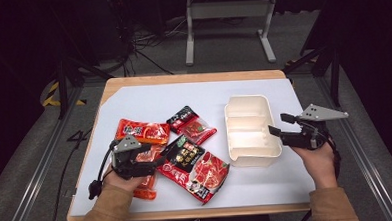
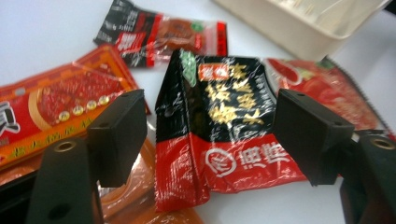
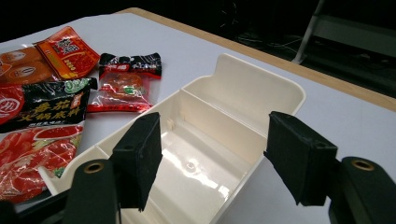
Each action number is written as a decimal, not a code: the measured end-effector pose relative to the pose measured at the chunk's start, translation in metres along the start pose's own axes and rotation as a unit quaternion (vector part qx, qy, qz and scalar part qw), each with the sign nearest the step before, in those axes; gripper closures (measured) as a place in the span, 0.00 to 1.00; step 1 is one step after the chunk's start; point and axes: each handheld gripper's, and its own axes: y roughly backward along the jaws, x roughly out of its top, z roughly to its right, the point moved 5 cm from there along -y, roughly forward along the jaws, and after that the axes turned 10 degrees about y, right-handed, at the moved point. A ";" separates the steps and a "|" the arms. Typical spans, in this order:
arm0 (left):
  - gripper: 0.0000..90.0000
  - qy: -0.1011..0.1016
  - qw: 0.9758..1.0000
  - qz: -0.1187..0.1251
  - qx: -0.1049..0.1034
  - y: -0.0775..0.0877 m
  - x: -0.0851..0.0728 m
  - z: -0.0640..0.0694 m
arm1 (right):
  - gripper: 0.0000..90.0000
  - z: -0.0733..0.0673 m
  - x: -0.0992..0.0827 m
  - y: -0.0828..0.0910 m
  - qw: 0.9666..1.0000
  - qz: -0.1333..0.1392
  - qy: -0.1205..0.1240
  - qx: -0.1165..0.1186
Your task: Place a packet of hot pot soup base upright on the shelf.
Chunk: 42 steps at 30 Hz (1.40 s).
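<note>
The black-and-red sauce packet point(image 2: 219, 126) is framed between the jaws of the left hand-held gripper point(image 2: 210, 135), which stand apart on either side of it with no pad pressed on the foil; nothing is gripped yet. The packet lies near the front edge of the desk point(image 1: 148, 92), left of centre, overlapping a large red packet point(image 1: 209, 172) and lying just beside an orange packet point(image 1: 142, 132).

Several failures are judged possible. The packet is already creased and partly raised, so a closing grip may catch only a fold of slick film and let it slide out. Because the packets overlap, the neighbour beneath may be dragged along or pinched together with it. A low approach may push the pile toward the front edge.

The right hand-held gripper point(image 1: 279, 125) is held open at the right wall of the cream divided tray point(image 1: 234, 109), with nothing between its jaws; a nudge there may shift the light tray, which lies right of centre. A small dark packet point(image 3: 128, 81) lies between the tray and the pile.

The desk is covered by a white sheet with a wooden rim showing. The room is dark, with grey carpet, cables point(image 1: 141, 48) and a white metal frame point(image 1: 228, 24) beyond the far edge.
</note>
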 end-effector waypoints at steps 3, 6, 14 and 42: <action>0.35 0.003 1.000 -0.013 -0.003 -0.005 -0.002 -0.002 | 0.39 0.000 0.000 -0.001 1.000 -0.001 0.002 0.000; 0.37 0.008 0.999 -0.032 -0.001 -0.010 -0.004 -0.002 | 0.39 0.001 -0.001 -0.001 1.000 -0.003 0.001 -0.001; 0.45 0.011 0.998 -0.062 0.012 -0.021 -0.009 -0.004 | 0.39 0.001 -0.003 -0.004 1.000 -0.010 0.003 -0.003; 0.58 0.040 0.991 -0.124 0.006 -0.041 -0.023 -0.005 | 0.38 -0.002 -0.005 -0.009 1.000 -0.019 0.009 -0.002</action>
